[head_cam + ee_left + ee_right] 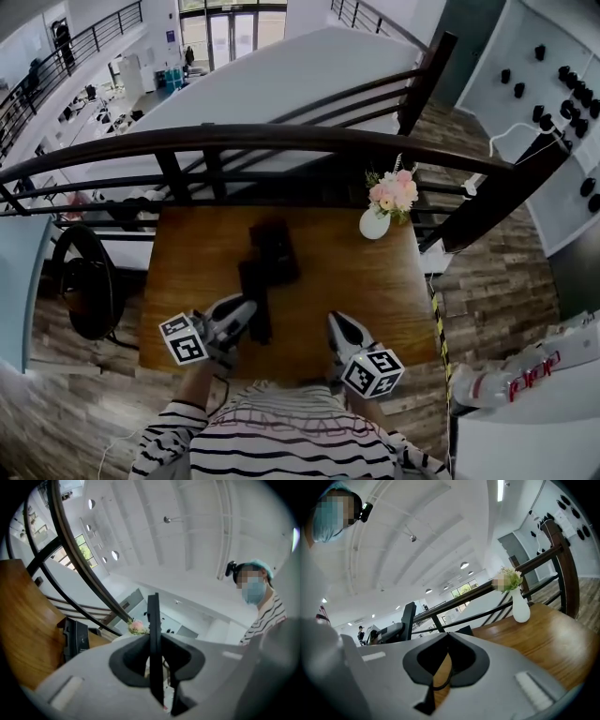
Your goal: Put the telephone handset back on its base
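Note:
The black telephone base (275, 246) sits at the middle of the wooden table (384, 291); the left gripper view shows it too, as a dark box (75, 638) on the wood. The long black handset (255, 302) lies in line with the base, on its near side. My left gripper (246, 315) is shut on the handset's near end. In the left gripper view the handset (153, 616) stands edge-on between the jaws of the left gripper (153, 641). My right gripper (339, 326) hovers at the table's near right, shut and empty; its tips (447, 635) meet.
A white vase of pink flowers (377, 221) stands at the table's far right corner. A dark curved railing (281, 141) runs just behind the table, with an open drop beyond it. The person's striped sleeves are at the near edge.

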`<move>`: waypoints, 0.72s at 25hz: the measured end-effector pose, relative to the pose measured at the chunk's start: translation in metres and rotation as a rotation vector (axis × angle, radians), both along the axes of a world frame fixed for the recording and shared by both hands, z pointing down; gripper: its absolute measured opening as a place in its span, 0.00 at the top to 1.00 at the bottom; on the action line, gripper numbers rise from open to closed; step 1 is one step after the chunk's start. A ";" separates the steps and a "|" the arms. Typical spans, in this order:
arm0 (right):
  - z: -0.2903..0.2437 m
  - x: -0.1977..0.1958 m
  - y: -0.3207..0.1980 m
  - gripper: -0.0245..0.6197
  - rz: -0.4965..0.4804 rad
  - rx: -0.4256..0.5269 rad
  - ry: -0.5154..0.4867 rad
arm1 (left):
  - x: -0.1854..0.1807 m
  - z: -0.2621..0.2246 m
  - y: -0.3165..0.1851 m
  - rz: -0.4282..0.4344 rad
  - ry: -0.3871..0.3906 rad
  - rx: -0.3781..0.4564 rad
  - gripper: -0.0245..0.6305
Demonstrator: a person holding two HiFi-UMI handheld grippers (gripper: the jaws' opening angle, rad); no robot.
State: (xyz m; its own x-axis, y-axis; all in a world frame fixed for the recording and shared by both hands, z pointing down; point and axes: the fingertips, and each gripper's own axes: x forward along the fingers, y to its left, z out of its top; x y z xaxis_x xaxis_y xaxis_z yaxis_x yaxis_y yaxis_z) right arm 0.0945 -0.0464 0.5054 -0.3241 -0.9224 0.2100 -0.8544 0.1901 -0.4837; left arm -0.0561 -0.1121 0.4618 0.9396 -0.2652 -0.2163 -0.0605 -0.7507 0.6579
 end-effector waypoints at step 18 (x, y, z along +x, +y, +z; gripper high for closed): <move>0.019 0.032 -0.069 0.96 -0.210 -0.077 0.002 | 0.030 0.034 -0.103 -0.166 -0.033 -0.011 0.85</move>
State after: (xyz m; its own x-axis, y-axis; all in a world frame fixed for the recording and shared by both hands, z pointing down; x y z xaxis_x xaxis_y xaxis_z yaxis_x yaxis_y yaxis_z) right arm 0.1261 -0.1154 0.5242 -0.5068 -0.8161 0.2779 -0.8008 0.3263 -0.5022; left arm -0.0258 -0.2148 0.4953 0.8893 -0.4193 -0.1825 -0.2042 -0.7212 0.6619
